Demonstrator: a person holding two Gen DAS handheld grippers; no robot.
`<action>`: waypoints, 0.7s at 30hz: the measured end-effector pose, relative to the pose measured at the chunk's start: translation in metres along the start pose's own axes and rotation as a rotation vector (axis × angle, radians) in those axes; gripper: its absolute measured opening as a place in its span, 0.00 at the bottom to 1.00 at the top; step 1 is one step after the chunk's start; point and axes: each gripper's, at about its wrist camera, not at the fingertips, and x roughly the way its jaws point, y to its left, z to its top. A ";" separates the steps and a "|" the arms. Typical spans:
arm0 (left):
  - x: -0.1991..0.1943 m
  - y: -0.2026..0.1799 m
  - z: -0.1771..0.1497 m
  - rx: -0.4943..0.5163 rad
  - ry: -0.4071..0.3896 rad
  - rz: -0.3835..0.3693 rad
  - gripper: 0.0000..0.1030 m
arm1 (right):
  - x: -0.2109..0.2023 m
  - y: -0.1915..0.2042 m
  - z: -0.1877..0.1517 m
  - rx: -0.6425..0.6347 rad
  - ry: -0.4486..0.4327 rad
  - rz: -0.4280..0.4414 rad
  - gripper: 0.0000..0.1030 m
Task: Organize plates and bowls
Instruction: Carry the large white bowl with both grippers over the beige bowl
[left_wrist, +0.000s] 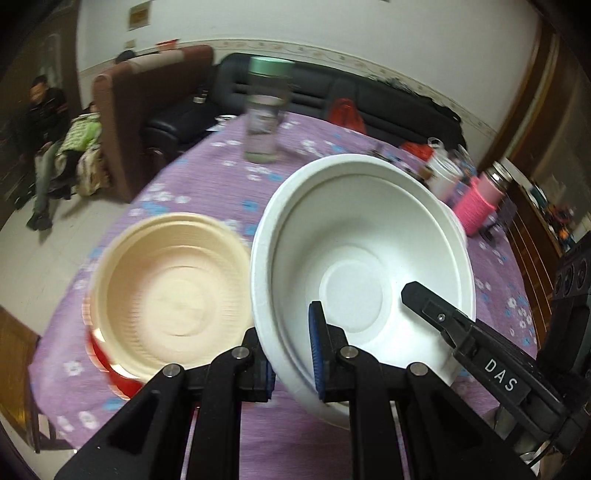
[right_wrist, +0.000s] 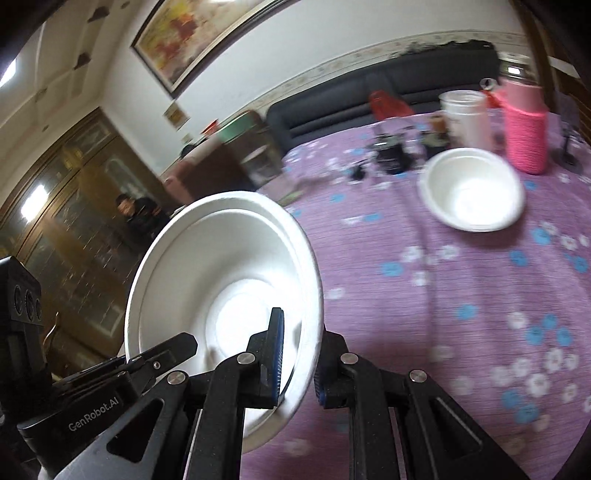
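My left gripper (left_wrist: 291, 354) is shut on the near rim of a white bowl (left_wrist: 362, 273), held above the purple tablecloth. The other gripper's finger (left_wrist: 424, 299) reaches into that bowl from the right. A cream bowl (left_wrist: 173, 291) sits on something red to the left. In the right wrist view my right gripper (right_wrist: 299, 369) is shut on the rim of the same tilted white bowl (right_wrist: 225, 291), and the left gripper's finger (right_wrist: 177, 345) shows at its left edge. Another white bowl (right_wrist: 472, 188) rests on the table at the far right.
A clear jar with a green lid (left_wrist: 266, 110) stands at the table's far side. A pink-sleeved bottle (right_wrist: 524, 125), a white cup (right_wrist: 465, 118) and small dark items (right_wrist: 391, 151) crowd the far right. Sofas and seated people lie beyond the table (right_wrist: 443, 295).
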 end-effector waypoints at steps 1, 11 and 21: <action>-0.002 0.007 0.001 -0.007 -0.003 0.008 0.14 | 0.006 0.010 0.000 -0.011 0.010 0.010 0.15; -0.009 0.077 0.004 -0.088 -0.013 0.073 0.14 | 0.049 0.074 -0.002 -0.108 0.074 0.027 0.15; 0.002 0.097 0.005 -0.103 0.000 0.105 0.14 | 0.075 0.093 -0.006 -0.151 0.125 -0.030 0.15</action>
